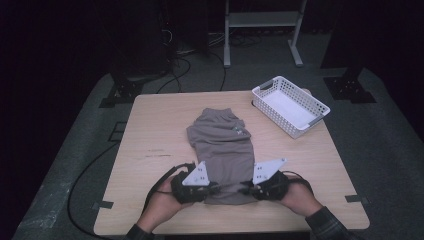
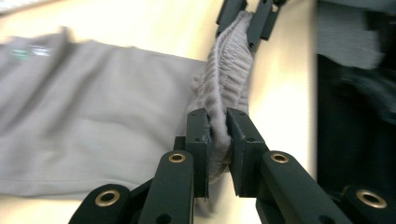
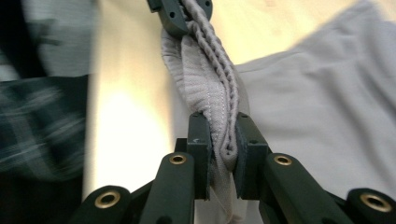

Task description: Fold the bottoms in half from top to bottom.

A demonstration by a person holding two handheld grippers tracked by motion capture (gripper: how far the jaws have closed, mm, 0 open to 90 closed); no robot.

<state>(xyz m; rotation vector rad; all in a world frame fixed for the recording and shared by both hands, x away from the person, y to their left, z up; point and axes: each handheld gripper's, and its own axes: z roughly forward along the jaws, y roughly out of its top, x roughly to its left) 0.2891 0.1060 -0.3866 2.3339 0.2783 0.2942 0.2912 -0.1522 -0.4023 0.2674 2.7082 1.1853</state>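
Across the wooden desk point(image 1: 150, 130) a grey shirt point(image 1: 222, 145) is lying flat; the left gripper point(image 1: 214, 188) and right gripper point(image 1: 246, 188) are each pinching its bunched near hem, beside a white basket point(image 1: 290, 105).

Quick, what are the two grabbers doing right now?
Left gripper: shut on the grey garment's near hem.
Right gripper: shut on the same hem.

High view looks down over the table point(image 1: 150, 130); 2 gripper views, close, share the garment's hem point(image 2: 224, 88).
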